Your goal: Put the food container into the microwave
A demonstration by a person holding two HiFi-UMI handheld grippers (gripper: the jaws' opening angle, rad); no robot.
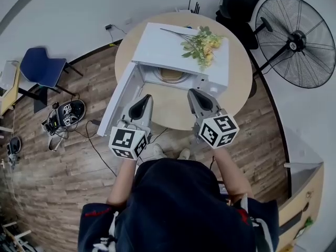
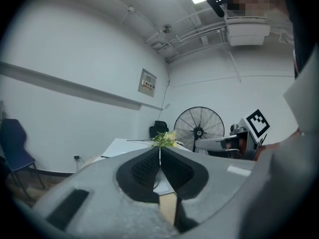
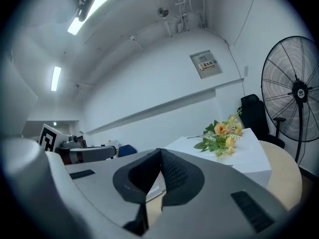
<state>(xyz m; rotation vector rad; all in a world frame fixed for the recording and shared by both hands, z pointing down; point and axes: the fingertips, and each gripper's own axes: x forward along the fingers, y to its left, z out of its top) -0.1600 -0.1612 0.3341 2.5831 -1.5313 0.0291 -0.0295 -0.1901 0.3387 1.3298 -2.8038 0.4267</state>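
A round tan thing, perhaps the food container (image 1: 172, 75), sits inside the microwave (image 1: 157, 46), at 12 o'clock from both grippers. The fingers of the left gripper (image 1: 146, 100) and right gripper (image 1: 195, 95) are pressed together, empty. The open door (image 1: 119, 100) lies at 9 o'clock, nearer the left gripper.

Ahead of me stands 1 round tan table (image 1: 239, 72). A bunch of yellow flowers (image 1: 202, 45) with green leaves lies toward its far right side. Far right, near the wall, is a big black fan (image 1: 299, 41); a black chair (image 1: 239, 1) sits beyond the table's far edge. At the left a blue chair (image 1: 44, 67) stands on the wood floor (image 1: 63, 161), with a heap of gear (image 1: 65, 114) near it and a cable (image 1: 97, 151) trailing toward me. A small panel (image 2: 146, 82) hangs on the far wall.
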